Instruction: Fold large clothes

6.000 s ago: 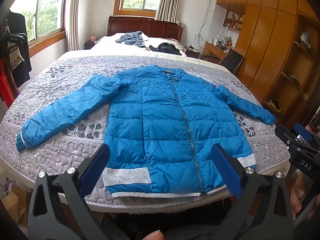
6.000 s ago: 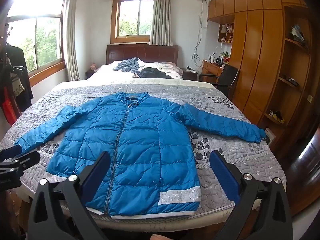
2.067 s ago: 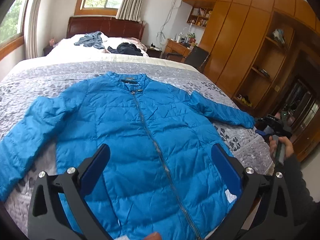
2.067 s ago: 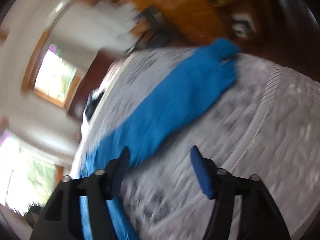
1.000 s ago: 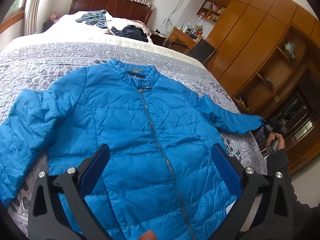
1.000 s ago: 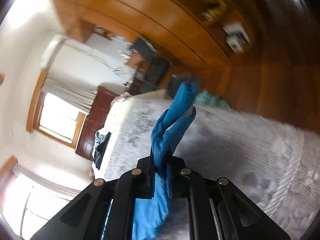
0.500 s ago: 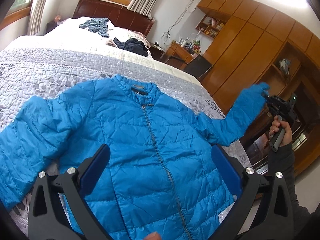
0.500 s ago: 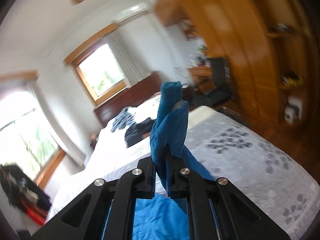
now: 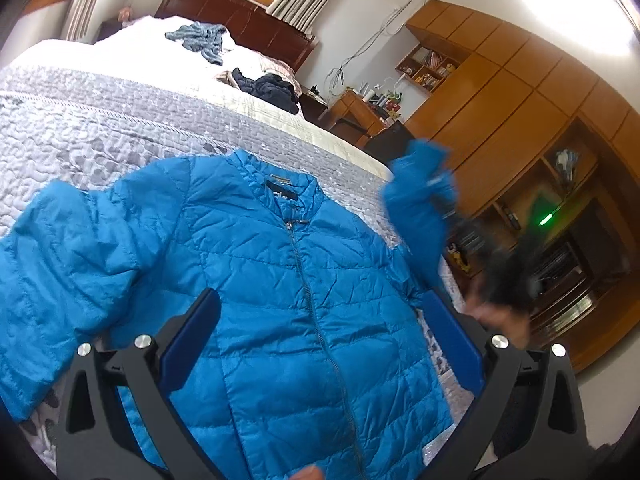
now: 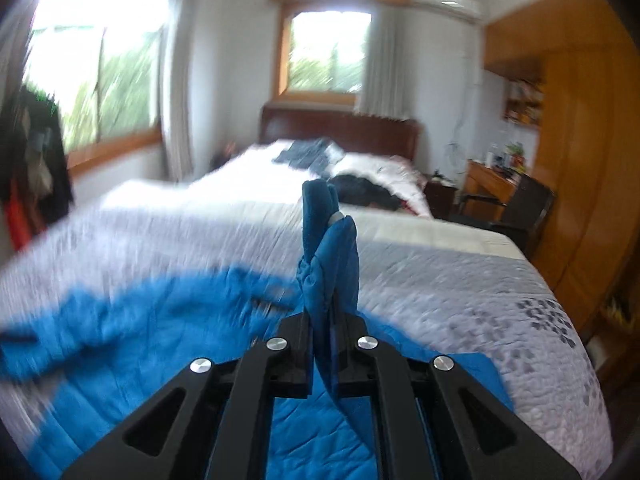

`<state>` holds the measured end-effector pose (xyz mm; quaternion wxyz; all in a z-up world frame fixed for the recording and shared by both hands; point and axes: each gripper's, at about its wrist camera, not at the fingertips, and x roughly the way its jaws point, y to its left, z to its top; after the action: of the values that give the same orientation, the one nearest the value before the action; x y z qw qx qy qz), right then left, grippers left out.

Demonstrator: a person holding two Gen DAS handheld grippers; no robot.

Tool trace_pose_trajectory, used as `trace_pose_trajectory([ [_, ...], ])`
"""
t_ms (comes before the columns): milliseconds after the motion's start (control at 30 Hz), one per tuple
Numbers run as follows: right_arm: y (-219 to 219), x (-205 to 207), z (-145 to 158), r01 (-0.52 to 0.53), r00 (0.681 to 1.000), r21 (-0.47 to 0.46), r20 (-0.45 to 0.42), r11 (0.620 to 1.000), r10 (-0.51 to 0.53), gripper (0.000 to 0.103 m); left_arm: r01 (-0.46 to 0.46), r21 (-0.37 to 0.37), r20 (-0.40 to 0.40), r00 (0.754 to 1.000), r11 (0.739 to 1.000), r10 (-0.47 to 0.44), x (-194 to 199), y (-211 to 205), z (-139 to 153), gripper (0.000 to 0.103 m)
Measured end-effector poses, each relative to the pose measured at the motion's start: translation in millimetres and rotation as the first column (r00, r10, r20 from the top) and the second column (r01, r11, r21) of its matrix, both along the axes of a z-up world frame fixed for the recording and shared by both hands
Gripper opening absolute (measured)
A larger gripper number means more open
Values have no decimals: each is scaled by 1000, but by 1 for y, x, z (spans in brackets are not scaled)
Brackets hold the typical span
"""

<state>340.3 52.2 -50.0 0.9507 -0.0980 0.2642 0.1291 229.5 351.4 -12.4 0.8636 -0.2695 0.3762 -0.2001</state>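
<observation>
bare grey quilt [image 9: 80, 128] was seen at 10 o'clock of the blue jacket [image 9: 280, 280], which was spread flat, zipped, collar towards 12. its sleeve [image 10: 328, 248] was pinched and lifted by the right gripper [image 10: 325, 344]. the left gripper [image 9: 320, 336] was held wide above the jacket.

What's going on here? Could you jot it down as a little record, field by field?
Place: bedroom, quilted bed
Garment: blue jacket, front up, zipped
Right gripper: shut on sleeve, lifted off the bed
Left gripper: open, above the jacket, holding nothing
Other sleeve: flat on the bed
Also on bed: two clothes heaps near the headboard
Fold: just begun
</observation>
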Motion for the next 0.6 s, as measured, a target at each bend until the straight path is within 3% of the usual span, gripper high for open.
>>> trace_pose_trajectory([
  [167, 51, -4, -75, -116, 989, -188, -112, 975, 96, 5, 37, -53, -56, 998, 998, -40, 26, -8, -12, 100],
  [267, 64, -10, -96, -190, 973, -221, -170, 956, 154, 12, 63, -139, -119, 990, 988, -80, 49, -14, -28, 100],
  [333, 63, -14, -104, -254, 948, -190, -244, 949, 205, 34, 67, -201, -169, 980, 977, -102, 64, -18, -41, 100],
  [367, 58, -18, -102, -250, 949, -168, -238, 954, 207, 54, 63, -231, -201, 973, 971, -111, 73, -22, -50, 100],
  [400, 52, -23, -95, -236, 954, -145, -220, 961, 202, 60, 61, -260, -232, 965, 964, -124, 82, -27, -59, 100],
  [600, -13, -73, -54, -160, 973, 60, -160, 985, 168, 62, 32, -337, -382, 909, 941, -168, 119, -65, -109, 100],
])
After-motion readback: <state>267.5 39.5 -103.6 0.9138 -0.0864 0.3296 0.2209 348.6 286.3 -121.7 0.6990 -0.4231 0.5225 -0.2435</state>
